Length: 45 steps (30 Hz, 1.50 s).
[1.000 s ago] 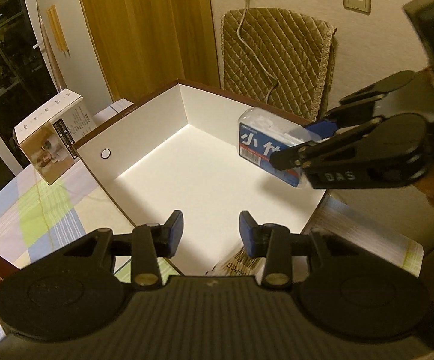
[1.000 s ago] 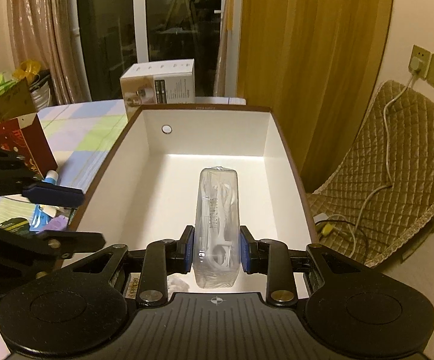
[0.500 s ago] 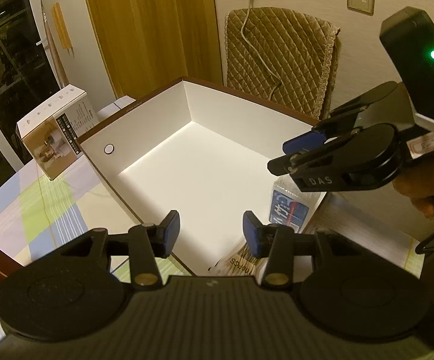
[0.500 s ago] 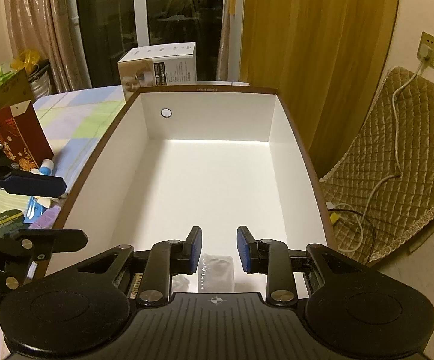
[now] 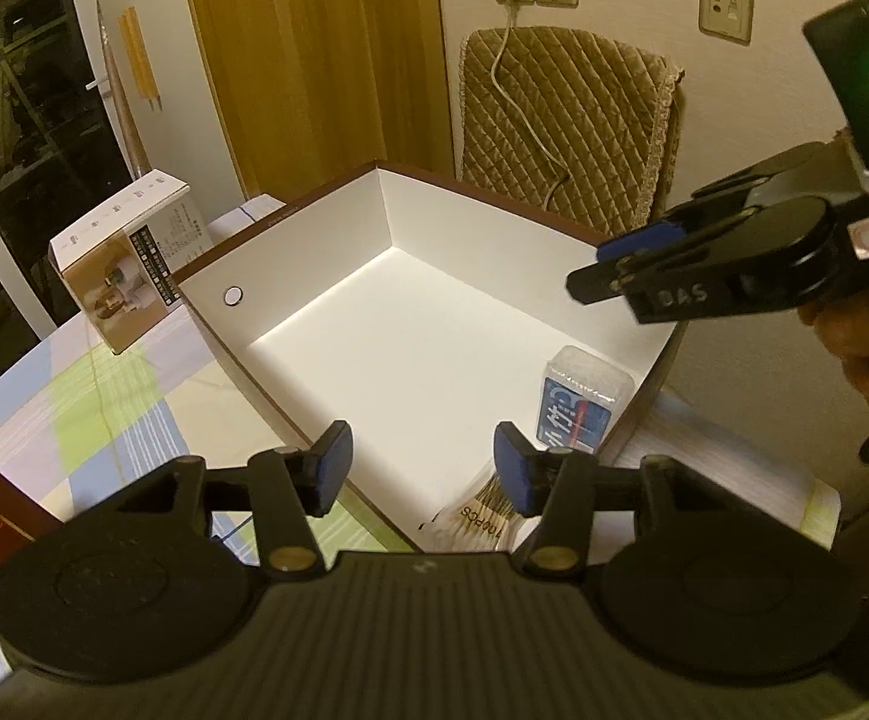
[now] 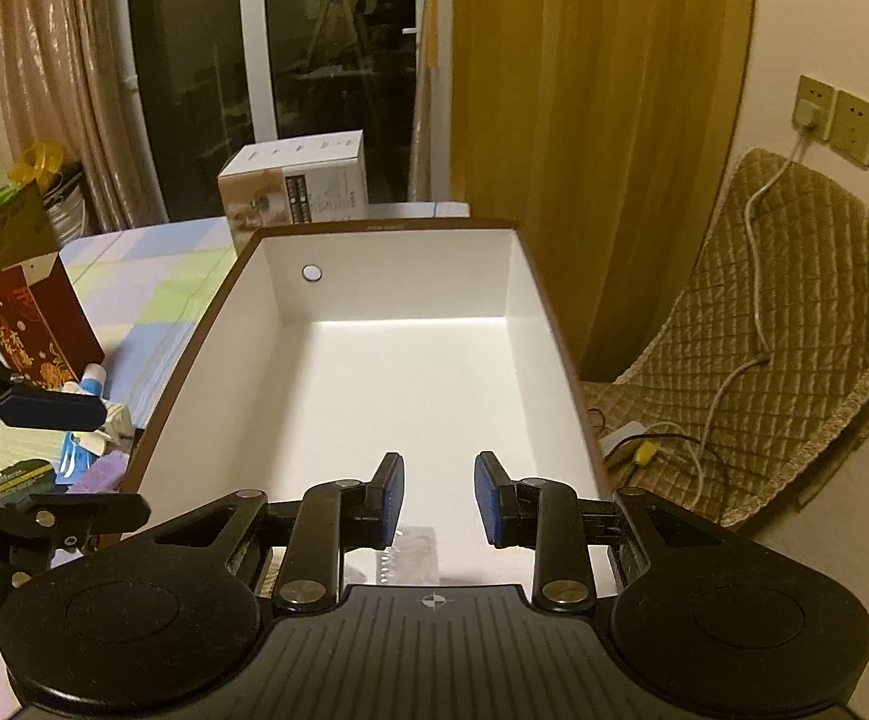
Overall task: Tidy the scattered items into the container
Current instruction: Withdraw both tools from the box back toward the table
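The white box [image 6: 410,384] with its brown rim takes up the middle of both views, its floor mostly bare from the far wall with the round hole [image 6: 311,272] down to the near end. The right gripper [image 6: 439,495] hangs above the near end with its jaws released and nothing between the blue pads. The left gripper [image 5: 422,468] hovers over the box's near corner, jaws likewise spread and empty.

The clear plastic pack with the blue label [image 5: 581,408] stands inside the box, close against the near wall, its long axis roughly upright and leaning a little. Beside it a bag of cotton swabs [image 5: 482,519] lies on the floor (half covered by the left gripper's body, its printing only partly legible). In the right wrist view the pack shows only as a pale blur under the gripper.

Outside the left rim, small items [image 6: 89,414] lie scattered on the checked tablecloth [image 6: 152,276], with a red carton [image 6: 35,324] and a product box [image 6: 296,186] standing farther off.
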Motion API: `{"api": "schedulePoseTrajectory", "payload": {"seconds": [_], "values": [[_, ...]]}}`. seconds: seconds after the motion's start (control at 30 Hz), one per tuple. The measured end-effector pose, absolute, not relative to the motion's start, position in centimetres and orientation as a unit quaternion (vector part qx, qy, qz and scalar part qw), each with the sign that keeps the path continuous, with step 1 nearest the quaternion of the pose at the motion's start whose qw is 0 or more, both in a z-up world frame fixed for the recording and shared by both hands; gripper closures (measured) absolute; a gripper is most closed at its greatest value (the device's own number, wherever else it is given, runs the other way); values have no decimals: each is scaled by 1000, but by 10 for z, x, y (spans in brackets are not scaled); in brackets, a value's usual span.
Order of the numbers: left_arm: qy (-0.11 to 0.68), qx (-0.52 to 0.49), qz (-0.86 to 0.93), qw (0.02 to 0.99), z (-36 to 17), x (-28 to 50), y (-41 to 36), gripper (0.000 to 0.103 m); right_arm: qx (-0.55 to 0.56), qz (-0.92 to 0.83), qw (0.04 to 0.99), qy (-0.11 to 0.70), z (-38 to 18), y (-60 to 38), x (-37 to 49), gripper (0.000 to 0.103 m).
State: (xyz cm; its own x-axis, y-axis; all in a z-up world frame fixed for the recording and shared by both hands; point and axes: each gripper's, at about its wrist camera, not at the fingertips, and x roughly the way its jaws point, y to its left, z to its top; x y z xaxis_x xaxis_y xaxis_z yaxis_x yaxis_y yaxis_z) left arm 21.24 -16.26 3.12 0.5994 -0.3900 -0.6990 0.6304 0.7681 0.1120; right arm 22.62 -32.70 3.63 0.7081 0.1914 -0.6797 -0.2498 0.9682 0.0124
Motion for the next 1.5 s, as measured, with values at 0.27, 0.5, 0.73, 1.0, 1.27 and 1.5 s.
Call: {"api": "schedulePoseTrajectory", "payload": {"seconds": [0.27,0.5,0.73,1.0,1.27,1.5], "values": [[335,167,-280,884,44,193,-149,52,-34,127,928,350,60,-320,204,70],[334,162,-260,892,52,169,-127,45,-32,141,929,341,74,-302,184,70],[339,152,-237,898,55,151,-104,39,-33,145,929,340,78,-287,168,66],[342,138,-207,906,55,130,-81,22,-33,152,936,316,91,-280,152,2],[351,138,-155,913,46,107,-40,1,-33,173,934,312,99,-266,138,2],[358,131,-97,919,42,89,3,1,-39,211,928,306,103,-233,124,2]]}}
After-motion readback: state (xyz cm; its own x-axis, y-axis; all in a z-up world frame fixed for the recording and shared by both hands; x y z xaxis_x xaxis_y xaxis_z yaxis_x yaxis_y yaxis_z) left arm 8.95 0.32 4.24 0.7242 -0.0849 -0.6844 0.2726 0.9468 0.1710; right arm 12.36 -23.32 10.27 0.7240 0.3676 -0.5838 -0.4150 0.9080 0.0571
